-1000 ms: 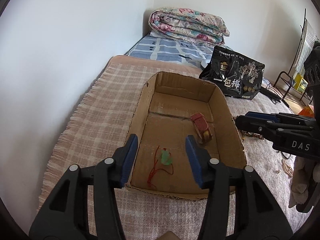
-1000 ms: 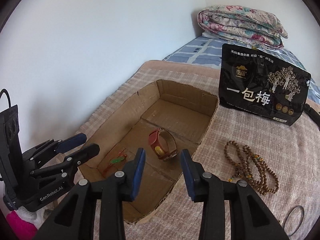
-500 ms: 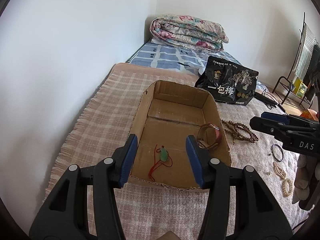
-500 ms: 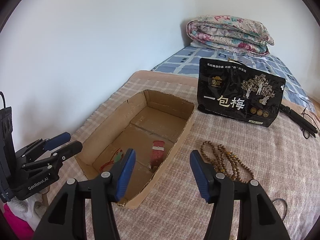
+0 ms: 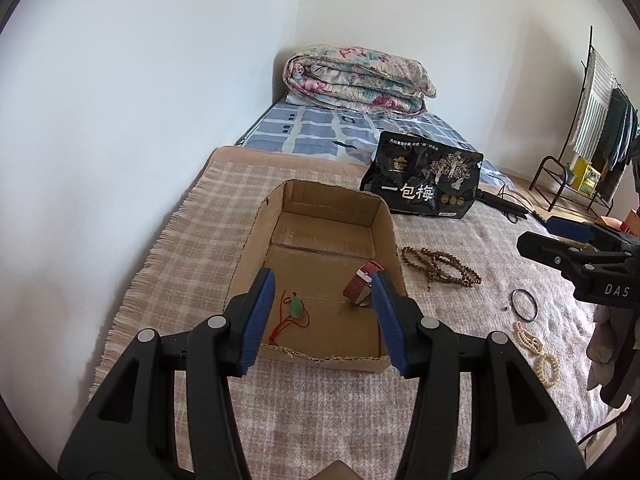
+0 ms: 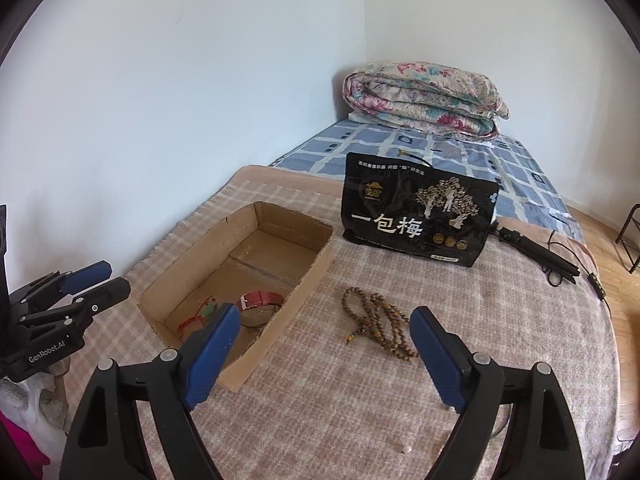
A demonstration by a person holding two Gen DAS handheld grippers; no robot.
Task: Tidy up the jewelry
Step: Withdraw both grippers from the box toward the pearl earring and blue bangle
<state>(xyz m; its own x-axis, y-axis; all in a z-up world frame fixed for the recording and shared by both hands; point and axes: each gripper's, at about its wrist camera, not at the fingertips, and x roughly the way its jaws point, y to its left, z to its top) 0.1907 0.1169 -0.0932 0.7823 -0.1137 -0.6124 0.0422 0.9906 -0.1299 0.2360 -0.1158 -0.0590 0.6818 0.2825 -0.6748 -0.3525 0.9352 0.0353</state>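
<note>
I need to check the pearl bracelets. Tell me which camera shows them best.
Left wrist view: the pearl bracelets lie in plain sight on the blanket, below the black ring. The right wrist view does not show them at all.

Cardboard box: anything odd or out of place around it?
Mostly untidy. The cardboard box has ragged torn rims; only the red strap and green pendant are inside. Wooden beads, black ring and pearl bracelets lie loose on the blanket.

Watch (image 5: 362, 285) and pendant (image 5: 296, 307) in box (image 5: 248, 240); beads (image 5: 440, 266) beside it.
</note>
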